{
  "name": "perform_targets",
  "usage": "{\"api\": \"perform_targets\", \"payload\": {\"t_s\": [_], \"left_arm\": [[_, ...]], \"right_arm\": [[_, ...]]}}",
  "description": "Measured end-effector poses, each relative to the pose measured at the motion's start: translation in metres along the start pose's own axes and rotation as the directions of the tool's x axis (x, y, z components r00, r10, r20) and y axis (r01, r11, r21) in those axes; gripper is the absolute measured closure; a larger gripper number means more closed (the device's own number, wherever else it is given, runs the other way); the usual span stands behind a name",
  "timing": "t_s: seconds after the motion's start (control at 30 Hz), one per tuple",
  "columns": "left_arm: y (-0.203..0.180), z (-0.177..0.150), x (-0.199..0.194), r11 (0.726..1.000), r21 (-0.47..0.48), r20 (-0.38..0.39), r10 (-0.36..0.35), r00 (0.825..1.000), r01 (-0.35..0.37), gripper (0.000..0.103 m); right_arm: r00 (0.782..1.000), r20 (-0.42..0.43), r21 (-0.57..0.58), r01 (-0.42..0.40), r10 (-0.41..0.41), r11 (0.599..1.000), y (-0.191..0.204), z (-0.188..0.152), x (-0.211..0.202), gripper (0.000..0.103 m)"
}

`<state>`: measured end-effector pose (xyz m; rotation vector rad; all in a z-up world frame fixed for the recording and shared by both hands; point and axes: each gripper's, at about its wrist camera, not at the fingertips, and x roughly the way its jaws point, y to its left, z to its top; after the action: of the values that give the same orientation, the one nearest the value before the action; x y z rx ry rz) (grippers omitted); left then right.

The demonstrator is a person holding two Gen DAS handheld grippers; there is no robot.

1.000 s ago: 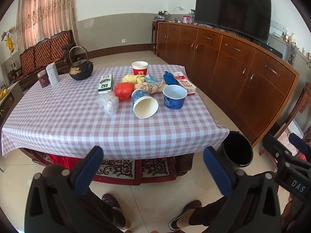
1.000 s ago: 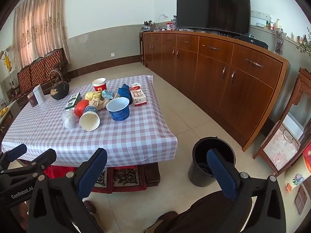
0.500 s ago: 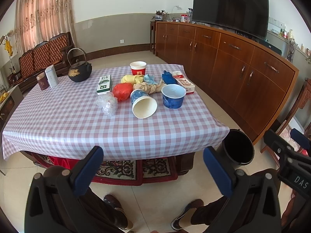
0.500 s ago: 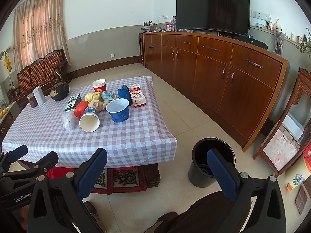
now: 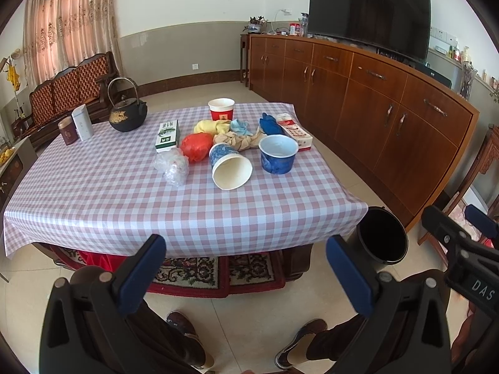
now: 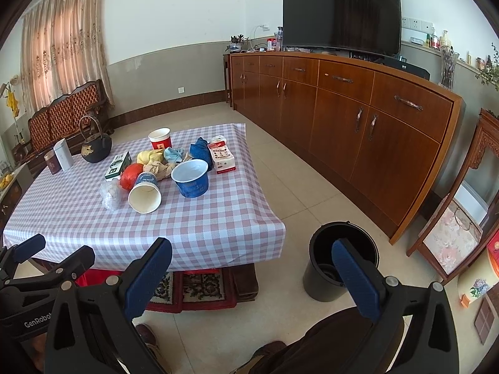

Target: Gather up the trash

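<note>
A heap of trash lies on the checked tablecloth (image 5: 103, 199): a tipped paper cup (image 5: 230, 166), a blue bowl (image 5: 278, 154), a red bag (image 5: 196, 146), a clear plastic bag (image 5: 173, 165), crumpled paper (image 5: 240, 139), yellow and blue wads, and a red cup (image 5: 221, 109). A black bin (image 5: 382, 238) stands on the floor right of the table; it also shows in the right wrist view (image 6: 336, 261). My left gripper (image 5: 246, 268) is open and empty, short of the table's near edge. My right gripper (image 6: 252, 272) is open and empty, near the bin.
A black kettle (image 5: 127, 112), two tins (image 5: 78, 126), a green box (image 5: 168, 134) and a tissue pack (image 5: 296, 131) also sit on the table. A long wooden sideboard (image 6: 358, 118) with a TV lines the right wall. A bench (image 5: 71, 87) stands at the far left.
Both grippers have shifted slightly; the view of the table has barely changed. Both stay open and empty.
</note>
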<state>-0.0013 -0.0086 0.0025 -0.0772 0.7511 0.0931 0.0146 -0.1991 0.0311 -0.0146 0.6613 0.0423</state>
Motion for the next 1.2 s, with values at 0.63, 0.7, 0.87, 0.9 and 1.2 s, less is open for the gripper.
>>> {"api": "perform_targets", "payload": {"t_s": [0.63,0.7,0.87,0.9,1.2], "left_arm": [[0.0054,-0.0032,-0.0004,1.000,-0.001,-0.001,0.004,1.000,-0.004,0.000],[0.0053,-0.0032,-0.0003,1.000,-0.001,0.000,0.005,1.000,-0.005,0.000],[0.0054,-0.0032,-0.0002,1.000,0.000,-0.001,0.004,1.000,-0.004,0.000],[0.0057,-0.0030,0.0001,1.000,0.000,-0.001,0.005,1.000,-0.005,0.000],[0.0078,-0.0027,-0.0002,1.000,-0.014,0.011,0.009,1.000,-0.009,0.000]], "right_arm": [[1.000,-0.001,0.001,0.005,-0.005,1.000,0.0010,-0.0001,0.0015,0.000],[1.000,-0.001,0.000,0.004,-0.004,1.000,0.0009,-0.0003,0.0013,0.000],[1.000,-0.001,-0.001,0.005,-0.005,1.000,0.0013,-0.0005,0.0015,0.000],[1.000,-0.002,0.000,0.004,-0.004,1.000,0.0013,-0.0005,0.0018,0.000],[1.000,0.001,0.002,0.002,-0.002,1.000,0.0016,-0.0004,0.0014,0.000]]}}
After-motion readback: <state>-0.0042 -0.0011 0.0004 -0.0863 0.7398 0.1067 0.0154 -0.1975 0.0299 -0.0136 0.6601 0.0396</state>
